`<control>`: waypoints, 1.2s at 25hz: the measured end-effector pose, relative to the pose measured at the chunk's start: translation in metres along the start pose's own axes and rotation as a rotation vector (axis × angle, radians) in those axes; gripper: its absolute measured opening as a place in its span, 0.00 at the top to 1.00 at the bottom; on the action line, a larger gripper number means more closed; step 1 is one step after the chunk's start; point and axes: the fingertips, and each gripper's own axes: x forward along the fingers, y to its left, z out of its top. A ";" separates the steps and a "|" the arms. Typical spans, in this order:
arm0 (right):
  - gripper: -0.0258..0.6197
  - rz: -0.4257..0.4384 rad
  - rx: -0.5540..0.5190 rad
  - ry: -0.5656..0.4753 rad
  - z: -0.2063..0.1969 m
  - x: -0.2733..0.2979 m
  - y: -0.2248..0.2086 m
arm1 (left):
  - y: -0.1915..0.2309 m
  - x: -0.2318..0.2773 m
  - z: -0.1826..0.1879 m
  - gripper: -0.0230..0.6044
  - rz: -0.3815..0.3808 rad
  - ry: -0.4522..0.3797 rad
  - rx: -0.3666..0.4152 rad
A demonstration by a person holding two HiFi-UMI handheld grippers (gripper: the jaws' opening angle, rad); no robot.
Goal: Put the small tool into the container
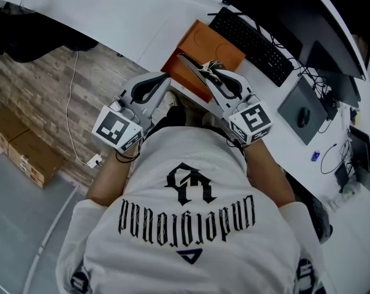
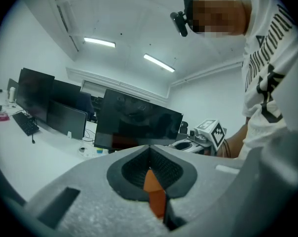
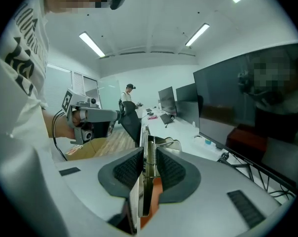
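Note:
An orange box, the container, lies on the white desk in front of me. My right gripper is raised over the box's near edge and shut on a small metal tool. The right gripper view shows the tool as thin metal arms with a coil spring, clamped upright between the black pads. My left gripper hovers just left of it near the box's corner. In the left gripper view its jaws are shut with nothing between them. Both grippers tilt upward toward the ceiling.
A black keyboard lies right of the box, beyond it dark monitors. A mouse sits on a grey pad. Cardboard boxes and a white cable are on the wooden floor at left.

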 end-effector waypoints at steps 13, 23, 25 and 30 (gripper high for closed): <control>0.82 0.030 0.091 0.185 -0.103 0.056 -0.015 | 0.035 0.028 -0.092 0.94 -0.065 0.128 -0.071; 0.82 0.070 0.125 0.298 -0.168 0.085 -0.015 | 0.051 0.032 -0.157 0.94 -0.037 0.206 -0.130; 0.82 0.079 0.123 0.316 -0.176 0.090 -0.013 | 0.054 0.031 -0.163 0.94 -0.030 0.212 -0.137; 0.82 0.092 0.109 0.388 -0.201 0.104 -0.009 | 0.058 0.029 -0.181 0.94 -0.024 0.229 -0.158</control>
